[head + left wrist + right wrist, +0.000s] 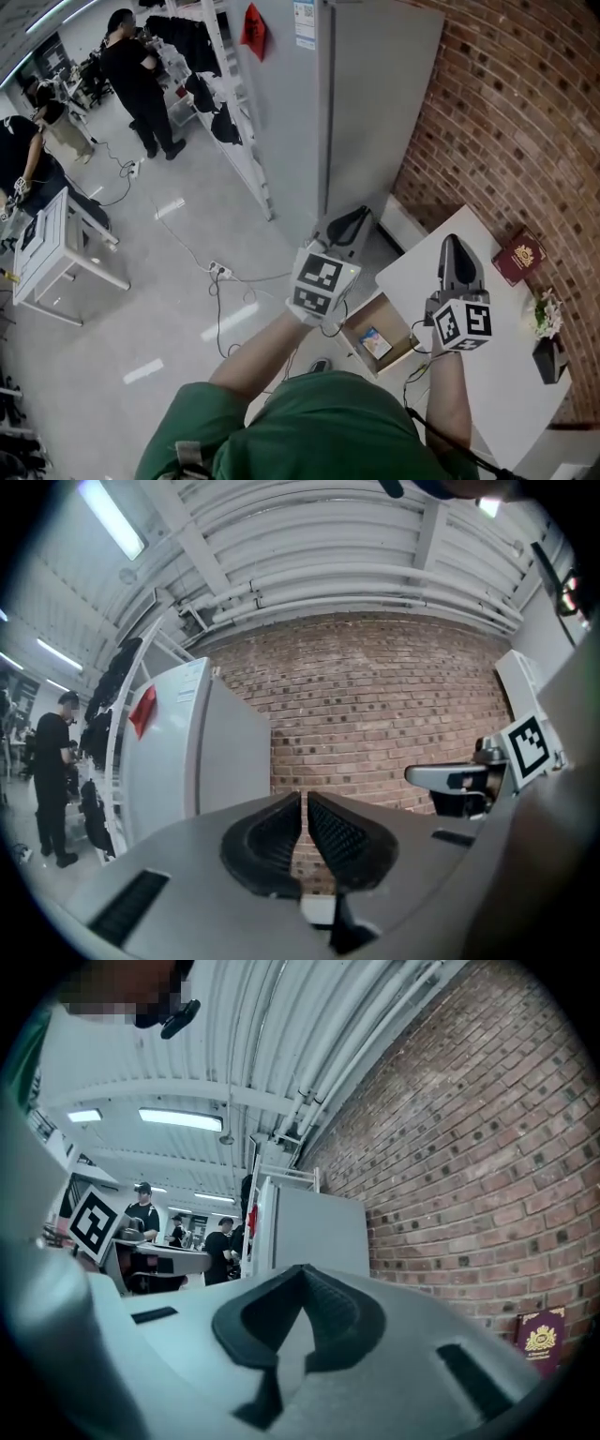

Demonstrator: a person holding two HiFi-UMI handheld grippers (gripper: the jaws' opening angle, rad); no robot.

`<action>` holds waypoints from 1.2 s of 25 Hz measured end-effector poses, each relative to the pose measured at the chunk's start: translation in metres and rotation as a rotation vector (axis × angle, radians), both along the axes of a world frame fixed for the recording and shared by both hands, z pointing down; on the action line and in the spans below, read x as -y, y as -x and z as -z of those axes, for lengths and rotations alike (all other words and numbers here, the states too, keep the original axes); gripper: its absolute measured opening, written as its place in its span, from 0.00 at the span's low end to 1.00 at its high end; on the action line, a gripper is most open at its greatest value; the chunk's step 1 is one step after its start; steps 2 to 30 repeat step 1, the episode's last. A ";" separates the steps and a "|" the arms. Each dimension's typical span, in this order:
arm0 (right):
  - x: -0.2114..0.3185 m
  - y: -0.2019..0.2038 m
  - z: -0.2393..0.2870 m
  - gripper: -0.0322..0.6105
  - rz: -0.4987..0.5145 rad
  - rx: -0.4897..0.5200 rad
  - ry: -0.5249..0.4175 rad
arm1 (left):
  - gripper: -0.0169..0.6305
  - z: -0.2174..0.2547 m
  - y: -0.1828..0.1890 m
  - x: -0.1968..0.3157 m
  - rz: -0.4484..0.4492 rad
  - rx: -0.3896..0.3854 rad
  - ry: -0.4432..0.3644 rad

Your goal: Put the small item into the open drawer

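Note:
In the head view the open wooden drawer (pixel 405 352) juts from the left side of the white table (pixel 497 375). A small blue and yellow item (pixel 375 343) lies inside it. Both grippers are held up in the air, level and pointing at the brick wall. My left gripper (pixel 352 218) hovers above and left of the drawer; its jaws (pixel 305 803) are shut with nothing between them. My right gripper (pixel 452 244) hangs over the table with its jaws (pixel 302 1271) shut and empty. The left gripper view also catches the right gripper (pixel 459 780) from the side.
A dark red booklet (pixel 518 256) (pixel 541 1335) lies on the table by the brick wall (pixel 525 122). A small plant in a black pot (pixel 547 333) stands at the table's right edge. A tall white cabinet (pixel 366 94) stands behind the drawer. Cables (pixel 220 272) lie on the floor, and people stand at the far left.

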State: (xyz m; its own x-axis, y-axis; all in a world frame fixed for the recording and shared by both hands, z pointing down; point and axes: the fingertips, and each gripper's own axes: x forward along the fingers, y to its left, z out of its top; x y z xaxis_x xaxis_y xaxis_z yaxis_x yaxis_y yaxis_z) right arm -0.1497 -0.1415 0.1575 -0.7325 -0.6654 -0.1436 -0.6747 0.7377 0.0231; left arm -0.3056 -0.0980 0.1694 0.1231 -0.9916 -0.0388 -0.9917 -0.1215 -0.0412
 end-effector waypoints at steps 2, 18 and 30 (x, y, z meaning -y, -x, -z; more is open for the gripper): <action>-0.001 0.011 0.000 0.05 0.014 0.005 0.001 | 0.06 0.000 0.011 -0.004 0.015 0.001 -0.002; -0.001 0.011 0.000 0.05 0.014 0.005 0.001 | 0.06 0.000 0.011 -0.004 0.015 0.001 -0.002; -0.001 0.011 0.000 0.05 0.014 0.005 0.001 | 0.06 0.000 0.011 -0.004 0.015 0.001 -0.002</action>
